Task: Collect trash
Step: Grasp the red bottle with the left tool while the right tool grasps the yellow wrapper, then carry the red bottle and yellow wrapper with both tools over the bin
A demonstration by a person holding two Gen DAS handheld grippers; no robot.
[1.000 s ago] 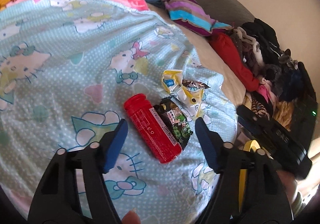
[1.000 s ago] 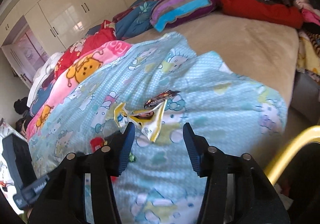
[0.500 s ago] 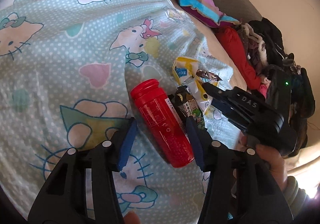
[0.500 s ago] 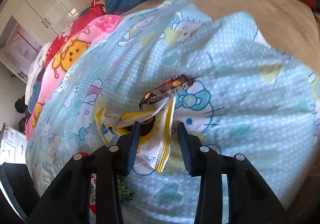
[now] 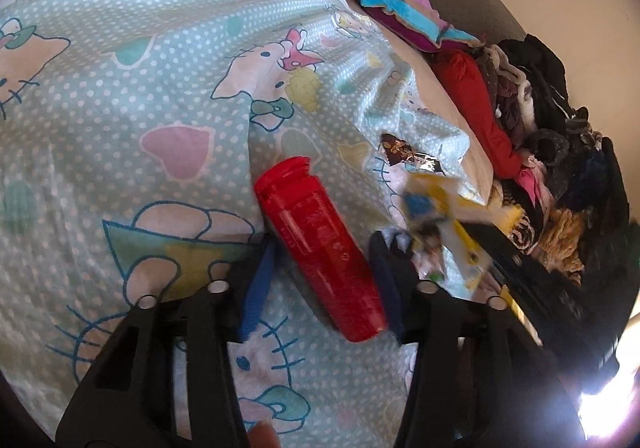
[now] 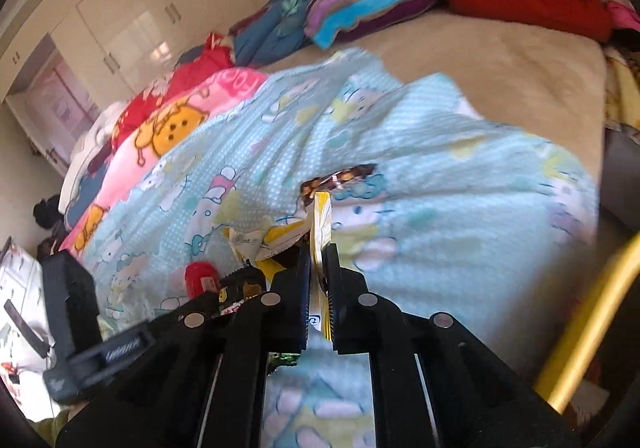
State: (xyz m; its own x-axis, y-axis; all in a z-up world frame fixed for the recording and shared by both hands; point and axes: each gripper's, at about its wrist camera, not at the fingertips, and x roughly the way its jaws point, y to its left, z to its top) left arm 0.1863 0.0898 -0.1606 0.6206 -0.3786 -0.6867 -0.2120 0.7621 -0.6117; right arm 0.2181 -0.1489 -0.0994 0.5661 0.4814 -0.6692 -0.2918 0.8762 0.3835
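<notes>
A red bottle [image 5: 320, 260] lies on the Hello Kitty bedsheet [image 5: 160, 108], and my left gripper [image 5: 320, 284] is closing on it. Both blue pads [image 5: 258, 288] touch its sides. My right gripper [image 6: 318, 260] is shut on a yellow wrapper [image 6: 320, 220], which hangs blurred above the sheet in the left wrist view [image 5: 440, 208]. A brown foil wrapper [image 5: 408, 156] lies just past it [image 6: 340, 180]. A dark wrapper with green print [image 6: 240, 284] sits beside the red bottle [image 6: 200, 276], mostly hidden by my fingers.
A striped pillow [image 5: 400, 16] and heaped clothes [image 5: 540, 108] line the far right side of the bed. Bare beige mattress [image 6: 500, 68] lies beyond the sheet. A yellow curved bar [image 6: 592, 308] stands at the right edge. White wardrobes [image 6: 132, 20] fill the back wall.
My right gripper has shut on the yellow wrapper and raised it off the sheet. My left gripper's jaws have narrowed onto the red bottle, and the view has moved closer to it.
</notes>
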